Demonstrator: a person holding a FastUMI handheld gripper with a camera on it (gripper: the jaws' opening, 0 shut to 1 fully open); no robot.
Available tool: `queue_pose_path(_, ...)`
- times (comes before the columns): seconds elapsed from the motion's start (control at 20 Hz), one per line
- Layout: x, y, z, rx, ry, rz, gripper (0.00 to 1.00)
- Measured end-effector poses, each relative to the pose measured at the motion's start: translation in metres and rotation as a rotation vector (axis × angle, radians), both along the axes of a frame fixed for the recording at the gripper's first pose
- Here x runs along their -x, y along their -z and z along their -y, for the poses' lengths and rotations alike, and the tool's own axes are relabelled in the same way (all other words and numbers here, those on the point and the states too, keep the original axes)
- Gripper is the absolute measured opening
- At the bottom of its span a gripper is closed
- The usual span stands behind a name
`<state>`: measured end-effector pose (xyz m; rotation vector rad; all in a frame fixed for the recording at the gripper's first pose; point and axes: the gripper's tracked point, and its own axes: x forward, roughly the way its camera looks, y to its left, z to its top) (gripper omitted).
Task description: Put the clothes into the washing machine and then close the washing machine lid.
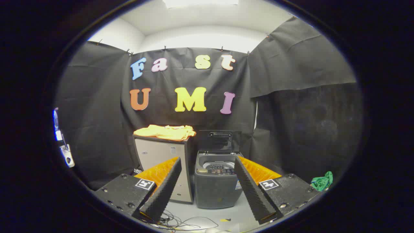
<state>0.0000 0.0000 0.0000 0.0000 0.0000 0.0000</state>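
Your gripper [207, 181] fingers are spread, empty, framing the washing machine [216, 184]; lid [220, 141] is up for loading. Orange clothes [165, 132] wait at 11 o'clock on the cabinet [161, 155].

Yellow-orange clothes [165, 132] are seen on a beige cabinet [163, 161], a dark grey washing machine [216, 187] stands beside it, and a green cloth [322, 182] is seen apart.
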Motion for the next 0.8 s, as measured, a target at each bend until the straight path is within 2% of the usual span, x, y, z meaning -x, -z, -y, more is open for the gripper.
queue_pose_path(0.8, 0.0062, 0.0056, -0.0088, 0.002, -0.014, -0.011, 1.00)
